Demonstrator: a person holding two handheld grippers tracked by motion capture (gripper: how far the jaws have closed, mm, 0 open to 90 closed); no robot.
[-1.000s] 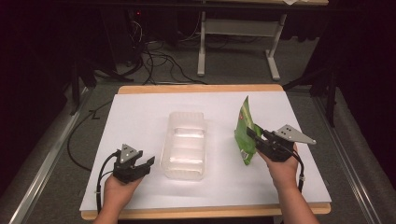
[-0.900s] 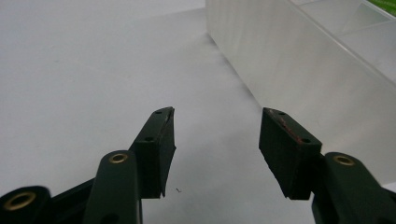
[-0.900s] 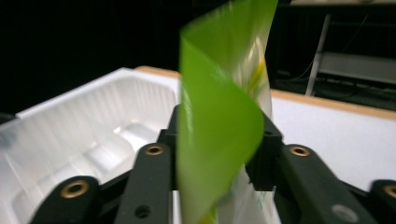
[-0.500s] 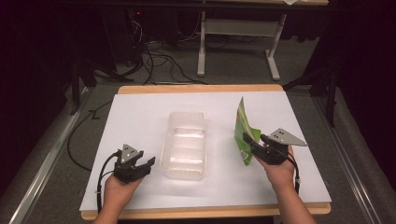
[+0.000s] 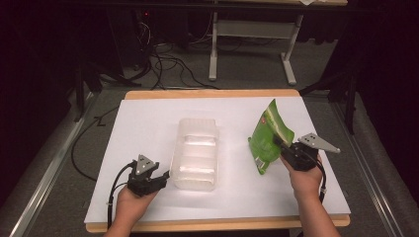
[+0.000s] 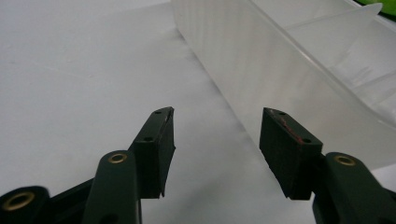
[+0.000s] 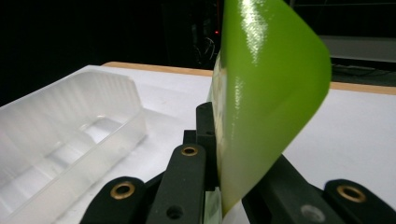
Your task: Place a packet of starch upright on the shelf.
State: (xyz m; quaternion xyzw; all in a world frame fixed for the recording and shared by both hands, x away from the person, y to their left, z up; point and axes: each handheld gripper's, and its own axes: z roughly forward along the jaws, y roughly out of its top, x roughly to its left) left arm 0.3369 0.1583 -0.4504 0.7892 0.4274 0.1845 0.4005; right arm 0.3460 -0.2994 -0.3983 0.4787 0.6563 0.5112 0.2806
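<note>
A clear plastic bin [image 5: 196, 152] lies on the white table top [image 5: 148, 118] near the middle; in the right gripper view the bin [image 7: 56, 149] is at the left. My right gripper [image 5: 279, 145] is shut on a green snack bag [image 5: 269, 133], which stands upright above the table to the right of the bin. The bag [image 7: 266, 102] bulges between the jaws in the right gripper view. My left gripper [image 5: 160, 177] rests open beside the bin's near left corner, with nothing between its fingers [image 6: 156, 144]; the bin's wall [image 6: 261, 79] runs along its right side.
Beyond the table's wooden far edge [image 5: 212, 94] are a grey floor, loose cables [image 5: 163, 64] and a white desk frame [image 5: 247, 34]. Bare white surface lies left of the bin and in front of it.
My right gripper has carried the green bag a little left and toward the near edge, closer to the bin. The left gripper has not moved.
</note>
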